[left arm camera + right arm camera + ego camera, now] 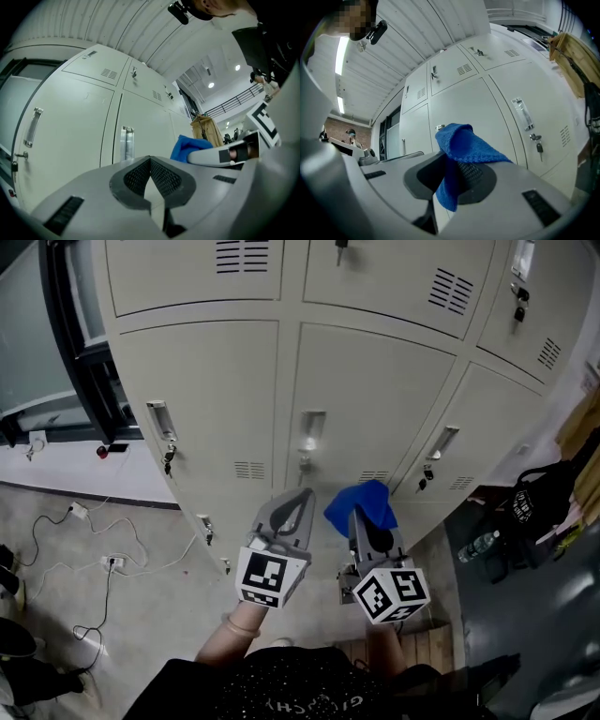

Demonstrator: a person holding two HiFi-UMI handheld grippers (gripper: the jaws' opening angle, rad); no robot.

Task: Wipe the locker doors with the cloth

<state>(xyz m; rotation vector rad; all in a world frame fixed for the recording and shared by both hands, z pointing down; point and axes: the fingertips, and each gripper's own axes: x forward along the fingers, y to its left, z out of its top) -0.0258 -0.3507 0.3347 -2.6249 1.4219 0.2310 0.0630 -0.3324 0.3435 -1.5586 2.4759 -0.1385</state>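
Jaws of the right gripper [458, 165] are clamped on the blue cloth [465, 144]. The cloth is bunched over the jaw tips, with a loose tail hanging down between them. Jaws of the left gripper [150, 160] are together at the tips with nothing between them.

Both grippers are raised side by side towards the locker doors [202, 390]. The cloth lies ahead of the right jaws, in front of the lower part of the middle door [370, 395], to the right of that door's handle [310, 431]. Contact between cloth and door cannot be confirmed; in the right gripper view the cloth appears just short of the panel.

The bunch runs lengthwise along the line of the jaws, its folded crown pointing at the door. The door's long axis is upright.

Judgement: the right gripper carries the cloth and is the working one, so the next move is likely a short push forward onto the panel.
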